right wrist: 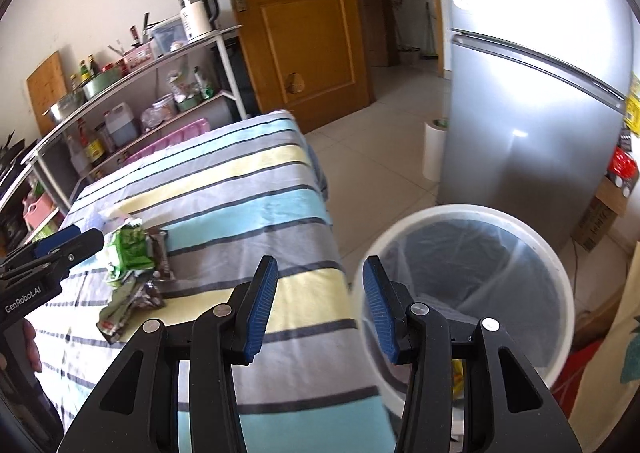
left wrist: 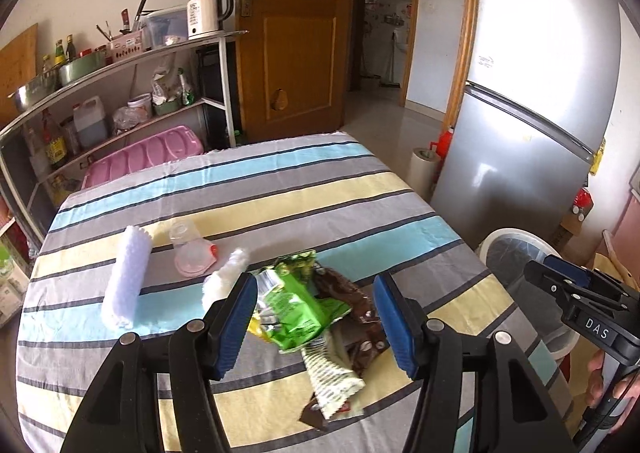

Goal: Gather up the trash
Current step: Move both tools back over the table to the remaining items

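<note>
Reaching for the crinkly green and brown snack wrappers (left wrist: 316, 309), the left gripper (left wrist: 316, 327) hangs open and empty above them; the right gripper (right wrist: 320, 309) is open too. Next, pinch one and carry it to the round white bin (right wrist: 560, 265).

Your wrappers (left wrist: 312, 317) sit piled on the table (left wrist: 360, 189), toward its near right part. Left of them lie a small towel roll (left wrist: 226, 281), then a cup (left wrist: 192, 253) on its side, then a bigger roll (left wrist: 126, 277) farthest left. The bin (right wrist: 468, 293) stands on the floor just off the table's right edge. Fridge (right wrist: 532, 113) behind the bin, shelf rack (left wrist: 120, 101) behind the table's left.
</note>
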The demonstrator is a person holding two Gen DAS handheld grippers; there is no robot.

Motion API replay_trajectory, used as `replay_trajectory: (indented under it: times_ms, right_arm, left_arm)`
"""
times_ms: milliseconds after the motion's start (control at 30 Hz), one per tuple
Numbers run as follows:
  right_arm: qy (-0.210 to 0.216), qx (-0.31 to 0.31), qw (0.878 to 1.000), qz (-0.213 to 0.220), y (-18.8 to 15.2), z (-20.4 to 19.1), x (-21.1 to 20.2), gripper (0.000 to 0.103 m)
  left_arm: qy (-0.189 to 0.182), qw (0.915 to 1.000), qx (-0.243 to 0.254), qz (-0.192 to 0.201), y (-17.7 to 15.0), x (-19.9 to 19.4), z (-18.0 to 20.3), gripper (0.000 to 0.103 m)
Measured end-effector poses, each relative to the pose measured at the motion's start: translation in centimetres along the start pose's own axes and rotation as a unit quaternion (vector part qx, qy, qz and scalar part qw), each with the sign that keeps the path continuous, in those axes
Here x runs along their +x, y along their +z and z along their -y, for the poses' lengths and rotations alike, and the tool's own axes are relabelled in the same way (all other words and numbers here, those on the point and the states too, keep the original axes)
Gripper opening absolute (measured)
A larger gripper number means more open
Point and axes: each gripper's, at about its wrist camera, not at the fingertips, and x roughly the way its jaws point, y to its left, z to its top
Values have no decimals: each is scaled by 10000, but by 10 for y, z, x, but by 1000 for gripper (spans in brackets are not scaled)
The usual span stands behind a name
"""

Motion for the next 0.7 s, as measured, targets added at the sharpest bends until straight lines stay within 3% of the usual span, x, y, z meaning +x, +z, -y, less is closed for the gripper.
replay_trajectory:
  times_ms: [500, 700]
  right_arm:
    - [729, -1044, 9916, -238, 18, -93, 47, 46]
    - [935, -1350, 9849, -548, 19, -118, 73, 46]
  left_arm:
    - [877, 9934, -730, -87, -13, -7, -106, 60]
    - [1006, 9904, -929, -192, -13, 2, -136, 61]
